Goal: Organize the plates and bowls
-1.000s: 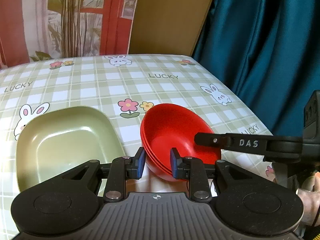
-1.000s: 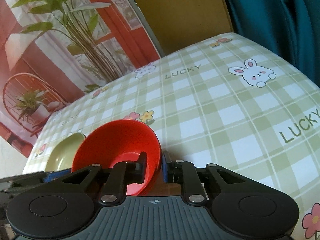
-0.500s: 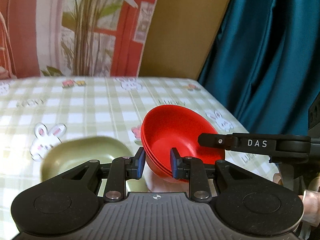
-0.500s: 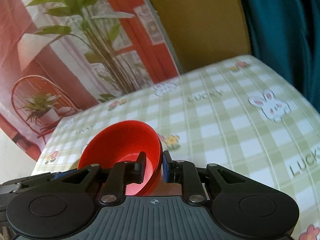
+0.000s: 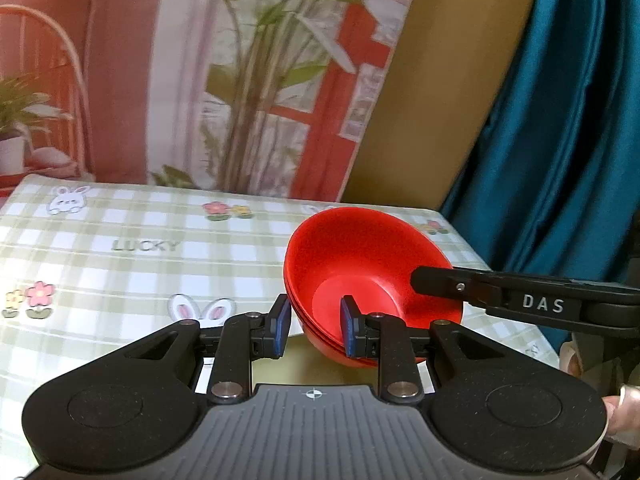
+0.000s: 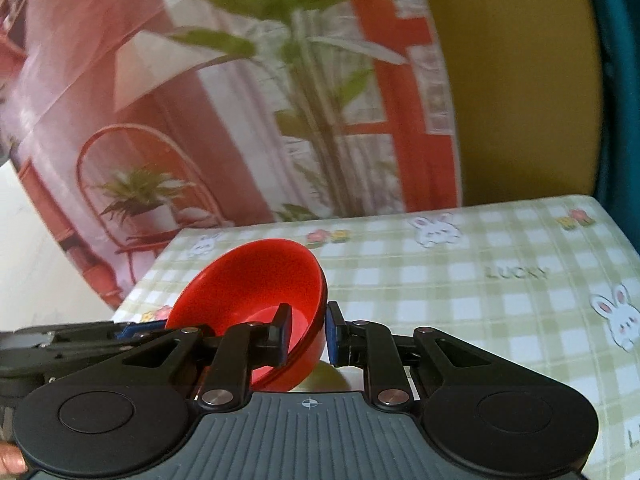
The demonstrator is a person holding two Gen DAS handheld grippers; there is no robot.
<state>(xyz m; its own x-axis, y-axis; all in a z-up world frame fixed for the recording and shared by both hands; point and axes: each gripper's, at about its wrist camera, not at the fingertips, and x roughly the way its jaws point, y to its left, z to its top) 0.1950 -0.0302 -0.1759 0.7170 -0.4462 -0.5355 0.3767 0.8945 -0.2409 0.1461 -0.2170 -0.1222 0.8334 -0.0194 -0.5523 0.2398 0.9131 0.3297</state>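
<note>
Left claw (image 5: 313,330) angled down toward the counter (image 5: 140,248), pads narrowed, pinching near rim of red bowl stack (image 5: 368,276): left pad outside the wall, right pad inside. Stack of nested red bowls tilted, held clear of the checked cloth, at 1 o'clock from the left claw's pads. Sliver of pale green plate (image 5: 316,364) directly below stack, at 6 o'clock, mostly hidden by claw body. Other tool's finger marked DAS reaching in from 3 o'clock across the stack's right rim. Fingertip of a hand (image 5: 618,416) at lower right edge behind that tool.

Right claw (image 6: 307,333) likewise pitched downward, pads close together, clamping the right rim of the red bowl stack (image 6: 256,276): left pad inside, right pad outside. Bowls at 11 o'clock from the pads, tipped toward camera. Left tool's body entering from 9 o'clock, blue pad just visible against bowl's far side. Green plate (image 6: 326,376) peeking at 6 o'clock under the bowls. Thumb tip at bottom left corner.
</note>
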